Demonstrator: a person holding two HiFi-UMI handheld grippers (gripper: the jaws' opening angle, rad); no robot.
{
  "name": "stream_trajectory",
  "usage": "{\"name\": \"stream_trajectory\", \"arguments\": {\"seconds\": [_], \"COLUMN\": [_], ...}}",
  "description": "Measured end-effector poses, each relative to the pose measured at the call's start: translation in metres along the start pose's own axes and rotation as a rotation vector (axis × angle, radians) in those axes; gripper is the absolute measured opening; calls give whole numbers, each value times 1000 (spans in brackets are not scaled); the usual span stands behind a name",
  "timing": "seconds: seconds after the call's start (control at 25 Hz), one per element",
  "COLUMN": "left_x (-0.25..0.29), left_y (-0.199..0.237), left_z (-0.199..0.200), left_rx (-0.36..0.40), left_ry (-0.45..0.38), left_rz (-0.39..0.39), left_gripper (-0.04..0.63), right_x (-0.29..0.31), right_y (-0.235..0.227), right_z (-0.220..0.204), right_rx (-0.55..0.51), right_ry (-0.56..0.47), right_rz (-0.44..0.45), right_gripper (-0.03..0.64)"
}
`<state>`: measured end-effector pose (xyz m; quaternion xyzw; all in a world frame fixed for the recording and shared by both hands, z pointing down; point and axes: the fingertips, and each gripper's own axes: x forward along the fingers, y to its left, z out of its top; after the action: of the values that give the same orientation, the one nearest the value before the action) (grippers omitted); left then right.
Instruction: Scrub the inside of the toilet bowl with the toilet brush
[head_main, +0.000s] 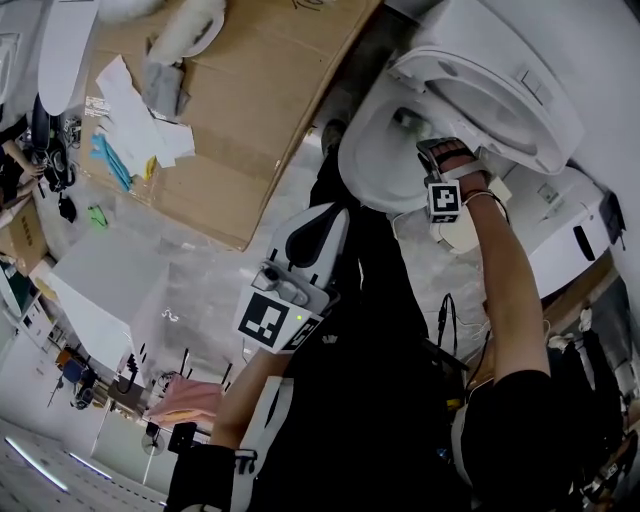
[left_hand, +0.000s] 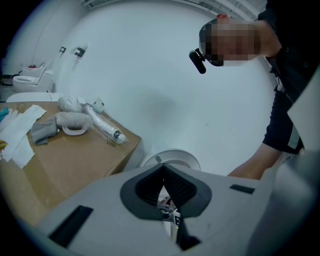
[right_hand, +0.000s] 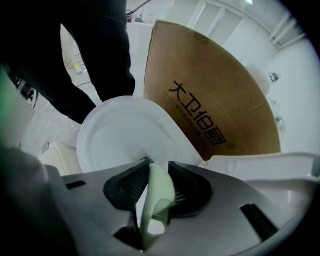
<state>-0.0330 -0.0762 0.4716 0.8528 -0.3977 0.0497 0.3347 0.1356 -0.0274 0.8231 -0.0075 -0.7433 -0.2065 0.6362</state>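
Brush handle (right_hand: 157, 196) clamped in right claw (right_hand: 151, 172), toilet bowl (right_hand: 114, 135) beyond

Person wearing a black short-sleeved top (head_main: 512, 425), white-and-grey left gripper (head_main: 326, 218) showing black ridged pads (left_hand: 145, 187) and a black-and-white square-marker cube (head_main: 270, 322), right gripper (head_main: 441, 152) bearing a matching cube, thin black cable (head_main: 441, 318) trailing nearby.

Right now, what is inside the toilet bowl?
The right gripper reaches in, shut on a pale green brush handle. The bowl wall shows bare white. The jaws cover the bristle end.
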Motion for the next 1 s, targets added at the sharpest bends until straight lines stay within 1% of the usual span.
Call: {"name": "stream_trajectory", "arguments": {"seconds": [0.12,0.2,0.44,0.6,0.72,0.84,0.88,0.92,0.96,1.0], "left_x": [0,0,-3,-7,-11,-15,-17,-19,-22,-24], "left_y": [5,9,11,7,1,-5,-8,-12,-16,-21], "left_z": [4,6,9,10,13,18,20,22,24,27], "left_rx": [-7,-13,-24,-21,-16,-3,4,11,18,26], "left_ry": [-5,-10,-23,-30,-40,-50,-53,-56,-60,-65], "left_rz": [5,7,9,2,-3,-11,-13,-14,-16,-18], "left_gripper": [8,9,9,8,8,8,8,8,8,9], "right_x": [4,7,5,-2,-14,-30,-36,-43,-52,-61], "right_y": [1,0,-6,-12,-17,-21,-23,-27,-31,-31], "right_z": [8,13,36,46,50,50,52,56,58,56], "right_rx": [-133,-197,-415,-483,-499,-485,-458,-407,-343,-275], "right_ry": [-20,-35,-80,-100,-108,-101,-104,-113,-117,-103], "right_rz": [29,39,43,35,17,-3,-26,-66,-101,-111], "right_gripper": [126,126,126,126,126,126,126,126,126,126]}}
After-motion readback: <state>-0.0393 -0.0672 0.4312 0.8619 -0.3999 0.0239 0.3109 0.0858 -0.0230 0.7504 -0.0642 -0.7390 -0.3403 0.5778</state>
